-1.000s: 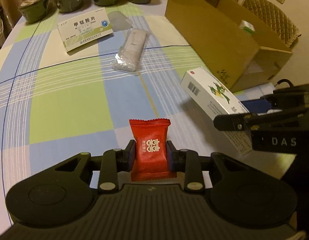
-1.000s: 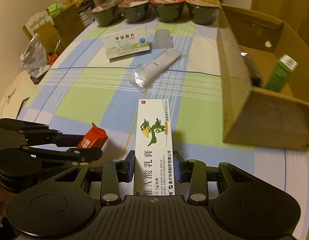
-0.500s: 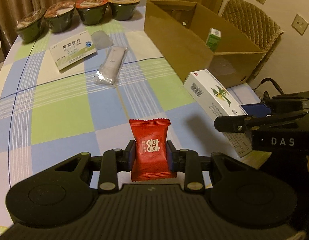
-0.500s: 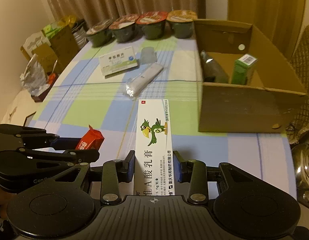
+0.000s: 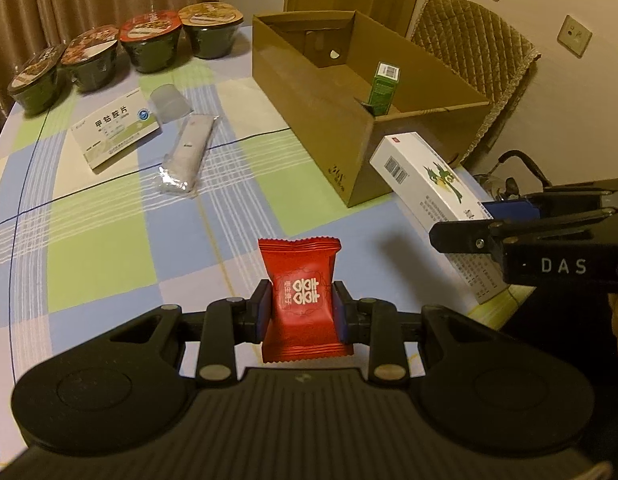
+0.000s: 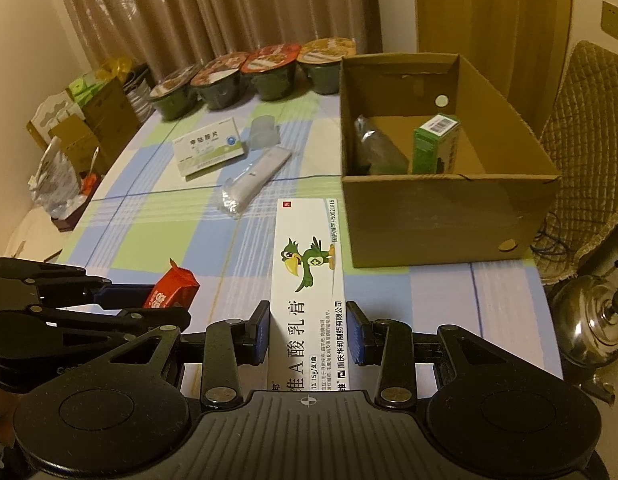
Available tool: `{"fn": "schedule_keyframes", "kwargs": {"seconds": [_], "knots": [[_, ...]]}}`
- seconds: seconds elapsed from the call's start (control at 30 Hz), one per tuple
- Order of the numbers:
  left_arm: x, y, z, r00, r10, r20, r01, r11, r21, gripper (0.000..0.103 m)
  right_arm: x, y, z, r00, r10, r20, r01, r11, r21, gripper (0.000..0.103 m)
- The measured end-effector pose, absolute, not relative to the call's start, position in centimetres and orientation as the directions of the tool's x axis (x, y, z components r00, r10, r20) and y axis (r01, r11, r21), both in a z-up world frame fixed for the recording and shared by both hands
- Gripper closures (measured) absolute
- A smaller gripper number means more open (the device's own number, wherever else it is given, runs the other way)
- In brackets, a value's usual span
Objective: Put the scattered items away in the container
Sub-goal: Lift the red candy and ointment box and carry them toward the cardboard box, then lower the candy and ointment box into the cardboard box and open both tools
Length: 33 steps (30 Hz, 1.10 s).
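My left gripper (image 5: 301, 309) is shut on a red candy packet (image 5: 301, 280), held above the checked tablecloth; the same red candy packet (image 6: 172, 290) shows at lower left in the right wrist view. My right gripper (image 6: 307, 333) is shut on a long white ointment box with a green parrot (image 6: 309, 276), also seen as the white ointment box (image 5: 433, 184) at right in the left wrist view. The open cardboard box (image 6: 449, 216) stands ahead on the right, holding a green carton (image 6: 435, 144) and a dark bag (image 6: 377, 152). The cardboard box (image 5: 329, 120) lies beyond the candy.
On the table lie a white medicine box (image 5: 117, 130), a clear wrapped pack (image 5: 189, 154) and a small plastic cup (image 5: 169, 98). Several lidded bowls (image 5: 149, 46) line the far edge. A padded chair (image 5: 473, 44) and a metal kettle (image 6: 593, 320) are to the right.
Both grippers have risen and pulled back with their items, so the table and the cardboard box sit farther away and the box's inside now shows.
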State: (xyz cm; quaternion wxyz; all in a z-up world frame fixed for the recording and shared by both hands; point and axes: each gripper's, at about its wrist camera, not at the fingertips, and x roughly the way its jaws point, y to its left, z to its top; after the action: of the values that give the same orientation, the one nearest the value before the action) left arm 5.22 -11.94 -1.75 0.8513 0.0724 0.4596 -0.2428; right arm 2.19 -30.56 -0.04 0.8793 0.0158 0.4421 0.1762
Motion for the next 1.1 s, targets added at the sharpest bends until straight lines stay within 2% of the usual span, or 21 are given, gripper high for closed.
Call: {"fn": "schedule_keyframes", "kwargs": {"seconds": [0.77, 1.1], "knots": [[12.1, -21.9, 5.0, 0.493, -0.455, -0.742, 0.59, 0.801, -0.1, 0.077, 8.5, -39.0, 4.9, 0.673, 0.238, -0.7, -0.182, 0.971, 0.155, 0.062], [15.9, -25.4, 5.3, 0.487, -0.467, -0.738, 0.603, 0.791, -0.102, 0.077, 12.7, -40.8, 5.1, 0.685, 0.205, -0.699, -0.169, 0.978, 0.121, 0.062]]}}
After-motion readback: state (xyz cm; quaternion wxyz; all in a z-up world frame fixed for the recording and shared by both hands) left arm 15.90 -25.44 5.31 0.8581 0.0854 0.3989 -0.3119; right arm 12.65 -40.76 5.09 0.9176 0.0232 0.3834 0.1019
